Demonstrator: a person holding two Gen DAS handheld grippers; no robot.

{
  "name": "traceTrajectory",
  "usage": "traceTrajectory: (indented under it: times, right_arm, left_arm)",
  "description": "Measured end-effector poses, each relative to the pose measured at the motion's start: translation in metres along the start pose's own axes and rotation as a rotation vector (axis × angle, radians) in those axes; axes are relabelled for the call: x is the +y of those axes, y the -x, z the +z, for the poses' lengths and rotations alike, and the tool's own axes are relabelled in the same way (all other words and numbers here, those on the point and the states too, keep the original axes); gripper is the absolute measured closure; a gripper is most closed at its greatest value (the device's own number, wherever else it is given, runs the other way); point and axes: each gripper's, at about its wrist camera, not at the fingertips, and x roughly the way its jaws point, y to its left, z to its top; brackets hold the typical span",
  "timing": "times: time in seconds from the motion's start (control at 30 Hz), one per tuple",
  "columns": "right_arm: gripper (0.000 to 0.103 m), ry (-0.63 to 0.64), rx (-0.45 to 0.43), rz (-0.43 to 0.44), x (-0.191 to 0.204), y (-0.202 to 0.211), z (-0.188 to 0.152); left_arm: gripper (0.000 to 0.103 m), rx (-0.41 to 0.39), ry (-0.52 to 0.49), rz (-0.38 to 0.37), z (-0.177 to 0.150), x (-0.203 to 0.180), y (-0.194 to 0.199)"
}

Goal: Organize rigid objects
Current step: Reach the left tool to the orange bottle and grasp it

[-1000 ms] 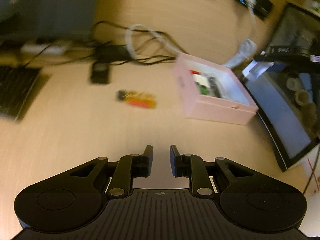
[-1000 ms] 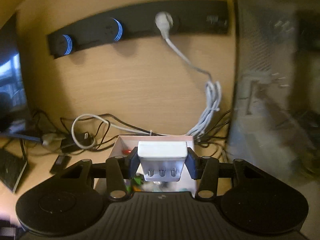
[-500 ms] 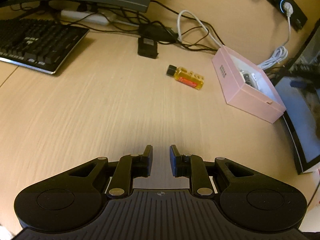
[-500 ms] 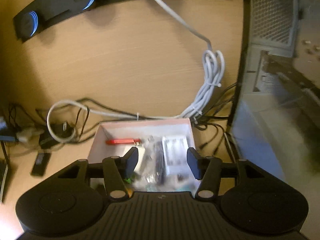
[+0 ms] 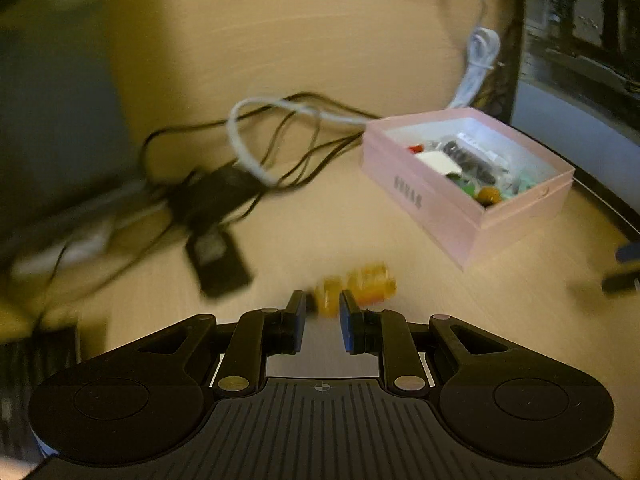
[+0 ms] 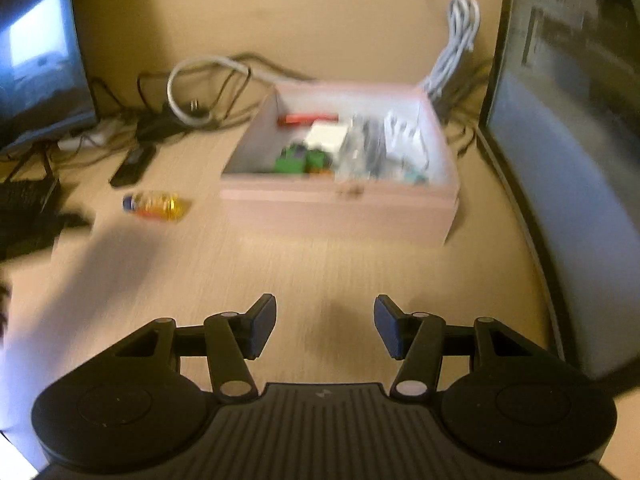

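Pink box (image 6: 340, 208), mid-frame, holds mixed small parts; your right hand-held gripper (image 6: 325, 326) tilts down, half-open, empty; your left hand-held gripper (image 5: 322, 322) is closed, empty.

A light wood table (image 6: 360, 272) carries a pink box (image 6: 336, 204), a small yellow bottle (image 6: 156, 205), a black remote (image 6: 133, 164) and tangled cables (image 5: 276, 148), all beyond the right claw (image 6: 325, 322).

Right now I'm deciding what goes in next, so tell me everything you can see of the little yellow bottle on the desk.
The small bottle looks like clear plastic holding yellow-orange liquid, with a dark blue cap and a reddish label band. It lies on its side on the wooden desk, outside the pink box and apart from it, with the cap pointing away from the box. Both views are blurred; the label cannot be read. Nothing visibly grips it.
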Motion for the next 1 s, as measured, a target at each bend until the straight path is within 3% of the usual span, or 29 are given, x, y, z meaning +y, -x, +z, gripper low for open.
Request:
traceTrajectory:
  times: [0.2, 0.33, 0.4, 0.67, 1.0]
  right_arm:
    - [0.048, -0.002, 0.027, -0.025, -0.002, 0.007, -0.022]
    - [0.048, -0.056, 0.048, -0.039, -0.012, 0.011, -0.032]
    - [0.048, -0.091, 0.046, -0.055, -0.020, 0.014, -0.036]
    - [0.048, -0.198, 0.088, -0.051, -0.038, 0.012, -0.045]
    - [0.048, -0.207, 0.101, -0.041, -0.037, 0.014, -0.051]
  left_arm:
    - [0.082, 0.071, -0.039, -0.150, 0.036, 0.021, -0.042]
    - [0.081, 0.194, -0.118, -0.247, 0.038, 0.015, -0.068]
    - [0.077, 0.188, -0.165, -0.282, 0.036, 0.011, -0.069]
    - [0.073, 0.215, -0.300, -0.310, 0.030, -0.015, -0.070]
    - [0.072, 0.219, -0.275, -0.260, 0.024, -0.002, -0.068]
